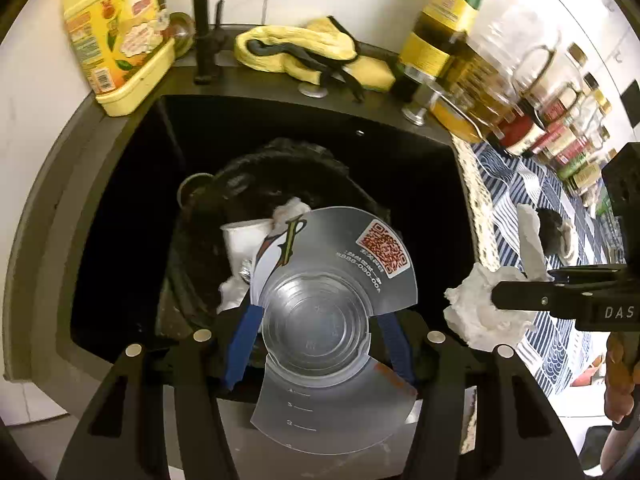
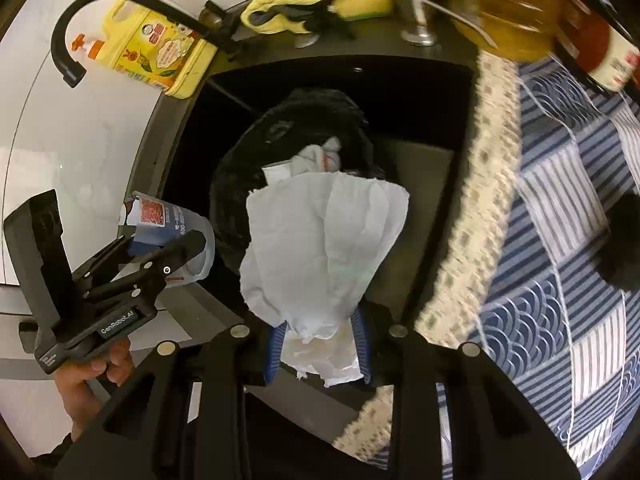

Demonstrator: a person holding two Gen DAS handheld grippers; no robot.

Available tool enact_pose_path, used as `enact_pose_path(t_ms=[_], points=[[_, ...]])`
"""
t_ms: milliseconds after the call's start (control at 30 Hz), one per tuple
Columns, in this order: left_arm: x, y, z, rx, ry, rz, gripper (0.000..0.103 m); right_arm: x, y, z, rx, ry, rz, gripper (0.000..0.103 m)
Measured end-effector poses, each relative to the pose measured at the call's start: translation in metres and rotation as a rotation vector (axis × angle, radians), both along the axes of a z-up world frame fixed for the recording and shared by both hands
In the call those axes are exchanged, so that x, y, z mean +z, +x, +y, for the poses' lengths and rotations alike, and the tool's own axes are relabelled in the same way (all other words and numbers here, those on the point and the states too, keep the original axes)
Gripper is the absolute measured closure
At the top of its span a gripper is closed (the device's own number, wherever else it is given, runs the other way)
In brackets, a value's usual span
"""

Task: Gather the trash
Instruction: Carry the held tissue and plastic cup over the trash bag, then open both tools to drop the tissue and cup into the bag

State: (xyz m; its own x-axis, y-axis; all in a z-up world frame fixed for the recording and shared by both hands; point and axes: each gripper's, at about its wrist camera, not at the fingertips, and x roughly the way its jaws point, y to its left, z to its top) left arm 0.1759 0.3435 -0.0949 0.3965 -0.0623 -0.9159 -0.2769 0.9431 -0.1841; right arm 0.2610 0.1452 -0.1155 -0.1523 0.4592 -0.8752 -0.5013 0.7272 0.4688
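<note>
A clear cup (image 1: 320, 312) with a QR label is clamped in the left gripper (image 1: 316, 344), marked "GenRobot.AI", and crumpled tissue (image 2: 320, 248) in the right gripper (image 2: 320, 348).

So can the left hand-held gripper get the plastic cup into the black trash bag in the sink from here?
Probably yes. The left hand-held gripper holds the plastic cup above the sink, with the black trash bag open just ahead and nothing between them; only trash already lies inside.
</note>
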Motion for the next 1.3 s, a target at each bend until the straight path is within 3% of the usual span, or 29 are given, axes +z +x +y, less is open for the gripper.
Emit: enact_pose_path(t_ms=[300,633,700,800,867,1300], points=[[-0.003,0.012,0.038,0.012,-0.023,0.005,0.048,-0.009,0.015,0.055,0.039,-0.026,0.001,0.07],[-0.03,0.034,0.069,0.042,-0.089,0.039,0.046,-0.019,0.04,0.097,0.074,-0.066,0.003,0.067],[-0.035,0.038,0.073,0.044,-0.112,0.049,0.043,-0.021,0.045,0.101,0.073,-0.068,0.013,0.058],[-0.042,0.043,0.078,0.059,-0.133,0.069,0.03,-0.023,0.051,0.107,0.07,-0.075,0.02,0.045],[-0.047,0.045,0.08,0.062,-0.142,0.082,0.027,-0.023,0.054,0.107,0.064,-0.079,0.023,0.042],[-0.043,0.038,0.079,0.058,-0.131,0.079,0.027,-0.015,0.048,0.093,0.018,-0.073,0.014,0.041]])
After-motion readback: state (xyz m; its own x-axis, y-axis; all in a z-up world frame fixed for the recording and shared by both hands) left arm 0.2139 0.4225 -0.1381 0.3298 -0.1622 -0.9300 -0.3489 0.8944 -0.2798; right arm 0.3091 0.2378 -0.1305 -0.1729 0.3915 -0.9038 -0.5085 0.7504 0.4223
